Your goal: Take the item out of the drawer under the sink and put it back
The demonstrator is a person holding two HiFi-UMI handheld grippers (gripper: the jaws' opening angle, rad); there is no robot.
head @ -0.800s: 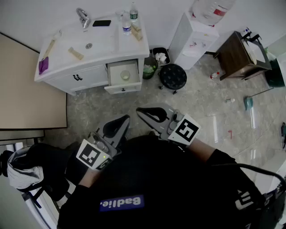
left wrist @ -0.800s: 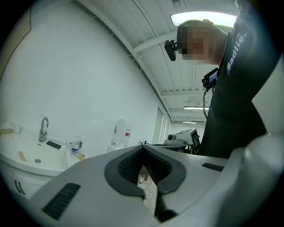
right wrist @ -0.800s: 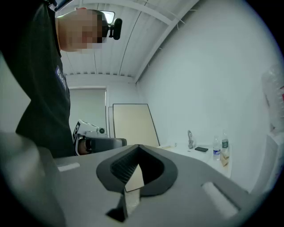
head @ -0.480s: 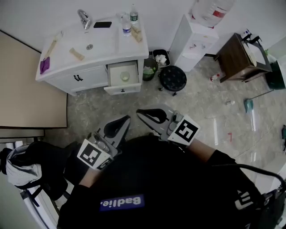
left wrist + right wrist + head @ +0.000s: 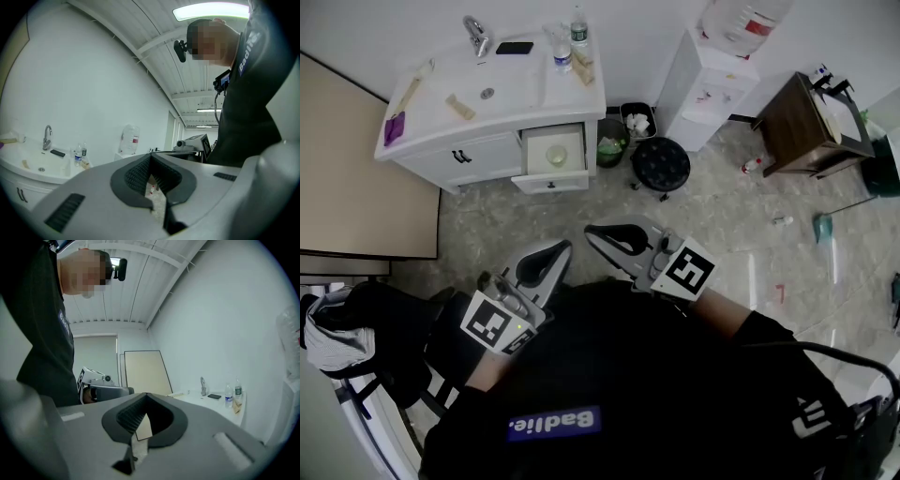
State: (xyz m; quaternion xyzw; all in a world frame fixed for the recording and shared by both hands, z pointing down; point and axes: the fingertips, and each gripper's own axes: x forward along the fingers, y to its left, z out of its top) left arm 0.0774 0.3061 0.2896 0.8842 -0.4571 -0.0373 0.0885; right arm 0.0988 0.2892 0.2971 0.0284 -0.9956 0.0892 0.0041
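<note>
The white sink cabinet (image 5: 492,103) stands far ahead at the upper left. Its right drawer (image 5: 553,178) is pulled open, and a small pale round item (image 5: 556,156) lies inside. Both grippers are held close to the person's body, well short of the cabinet. My left gripper (image 5: 563,247) is shut with nothing between its jaws, and its tips meet in the left gripper view (image 5: 151,157). My right gripper (image 5: 590,231) is also shut and empty, with its jaws closed in the right gripper view (image 5: 146,395).
On the counter are a faucet (image 5: 473,36), a black phone (image 5: 515,48) and water bottles (image 5: 566,54). A bin (image 5: 612,146), a black stool (image 5: 663,162) and a water dispenser (image 5: 703,77) stand right of the cabinet. A brown table (image 5: 797,117) is further right, a beige board (image 5: 356,187) at left.
The head view has shifted slightly, so the cabinet sits a little higher and more to the left. Both grippers stay shut and in about the same place.
</note>
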